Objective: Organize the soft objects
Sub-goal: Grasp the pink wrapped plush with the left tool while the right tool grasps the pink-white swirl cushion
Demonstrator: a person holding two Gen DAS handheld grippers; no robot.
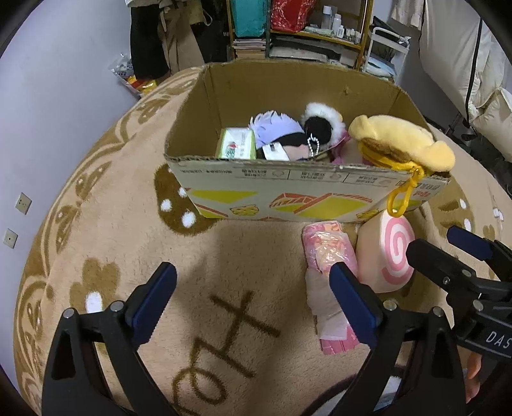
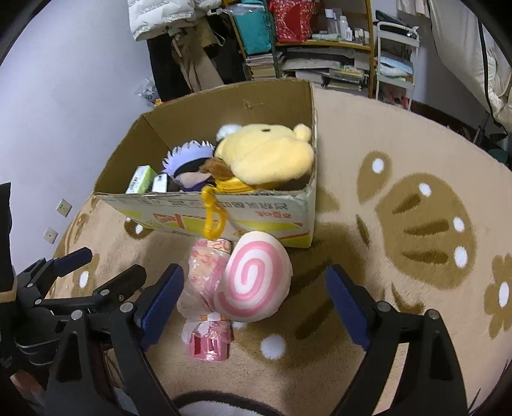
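Observation:
An open cardboard box [image 1: 307,188] [image 2: 179,105] stands on the tan blanket. Inside lie a yellow plush pouch [image 1: 400,140] [image 2: 265,153] with a yellow clip hanging over the front wall, a purple-haired doll [image 1: 278,128] [image 2: 188,160], a black-and-white furry plush [image 1: 320,124] and a green tissue pack [image 1: 236,144] [image 2: 140,179]. In front of the box lie a pink wrapped roll [image 1: 329,281] [image 2: 208,297] and a pink-swirl plush [image 1: 387,252] [image 2: 252,281]. My left gripper [image 1: 252,288] is open, empty, left of the roll. My right gripper [image 2: 256,297] is open around both items, not touching.
The blanket [image 1: 128,243] [image 2: 416,224] has brown paw and flower patterns. Shelves [image 1: 313,28] [image 2: 320,48] with books and bottles, hanging clothes and a white cart stand behind the box. A wall [image 1: 48,112] is at the left.

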